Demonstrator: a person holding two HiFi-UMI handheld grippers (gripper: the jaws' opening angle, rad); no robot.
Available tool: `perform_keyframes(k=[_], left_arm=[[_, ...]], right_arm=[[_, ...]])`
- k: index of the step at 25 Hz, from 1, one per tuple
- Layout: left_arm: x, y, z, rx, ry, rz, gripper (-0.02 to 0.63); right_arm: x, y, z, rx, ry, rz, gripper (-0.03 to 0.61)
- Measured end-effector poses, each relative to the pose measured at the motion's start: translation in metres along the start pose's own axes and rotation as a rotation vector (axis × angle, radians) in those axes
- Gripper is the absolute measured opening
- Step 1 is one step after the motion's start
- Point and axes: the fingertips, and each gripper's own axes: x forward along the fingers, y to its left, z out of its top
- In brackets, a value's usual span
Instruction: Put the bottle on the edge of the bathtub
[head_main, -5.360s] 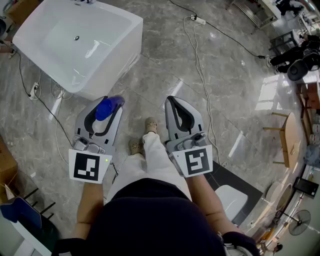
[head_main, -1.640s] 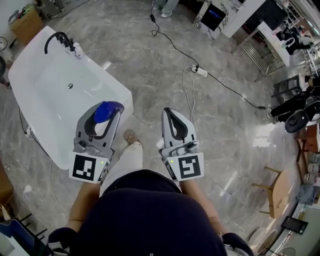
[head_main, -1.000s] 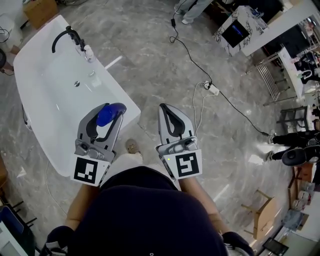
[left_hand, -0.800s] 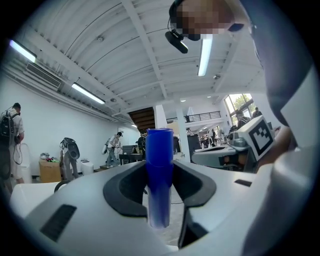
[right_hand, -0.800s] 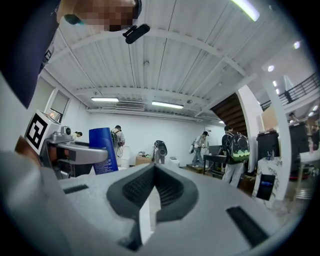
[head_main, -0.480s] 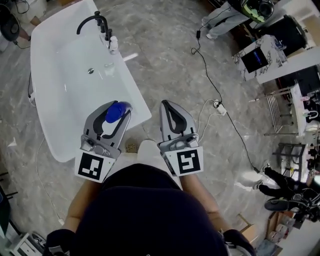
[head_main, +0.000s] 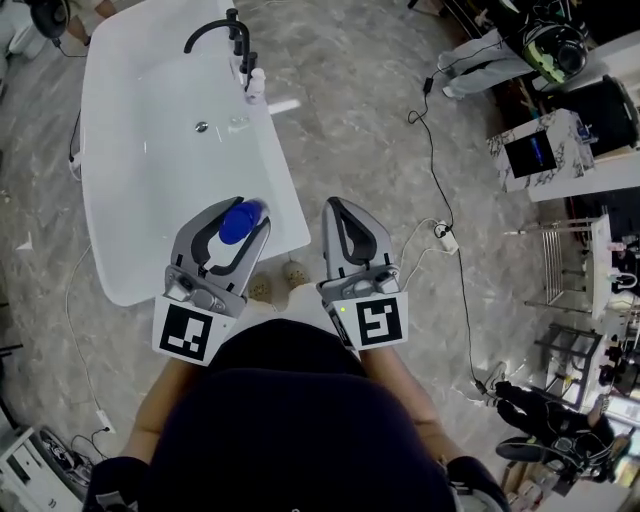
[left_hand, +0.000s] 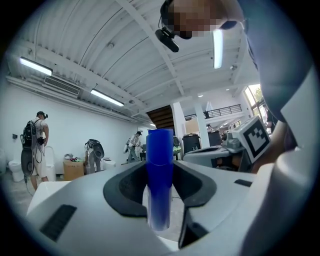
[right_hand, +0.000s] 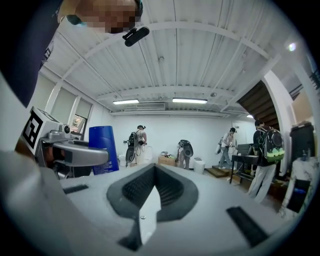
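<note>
In the head view the white bathtub (head_main: 118, 268) fills the upper left, its long side running away from me. A blue bottle (head_main: 240, 221) stands upright between the jaws of my left gripper (head_main: 241, 207), which is shut on it and hangs over the tub's near right corner. From the left gripper view the bottle (left_hand: 160, 175) rises as a blue column between the dark pads. My right gripper (head_main: 338, 206) floats beside it over the floor, jaws together with nothing in them; in its own view the right gripper (right_hand: 154, 171) shows its pads meeting and the bottle (right_hand: 103, 148) off to the left.
A black faucet (head_main: 214, 29) and a small white bottle (head_main: 256, 84) sit at the tub's far right rim. A black cable and a power strip (head_main: 447, 240) lie on the marble floor to the right. My feet (head_main: 293, 272) stand just off the tub's corner. People stand far across the room (right_hand: 138, 139).
The tub has swung round and come closer beneath me. The left gripper, still holding the bottle, has passed from beside the tub to above its near right corner. The right gripper stays shut.
</note>
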Motion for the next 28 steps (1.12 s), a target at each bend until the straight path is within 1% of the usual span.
perform_keyframes(k=[3,9,16,22,28], left_arm=[[0.008,0.002,-0.002,-0.014,0.007,0.019,0.15],[0.028,0.002,-0.008,-0.014,0.025,0.042,0.15],[0.043,-0.002,-0.016,-0.024,0.038,0.072,0.15],[0.053,-0.011,-0.023,-0.02,0.046,0.082,0.15],[0.065,-0.022,-0.04,-0.017,0.057,0.077,0.15]], right_arm=[[0.011,-0.006,-0.002,-0.002,0.002,0.031,0.0],[0.025,-0.024,-0.006,0.025,0.007,0.061,0.0],[0.029,-0.038,-0.022,0.032,0.019,0.102,0.0],[0.027,-0.048,-0.031,0.04,0.034,0.123,0.0],[0.025,-0.058,-0.054,0.048,0.063,0.147,0.0]])
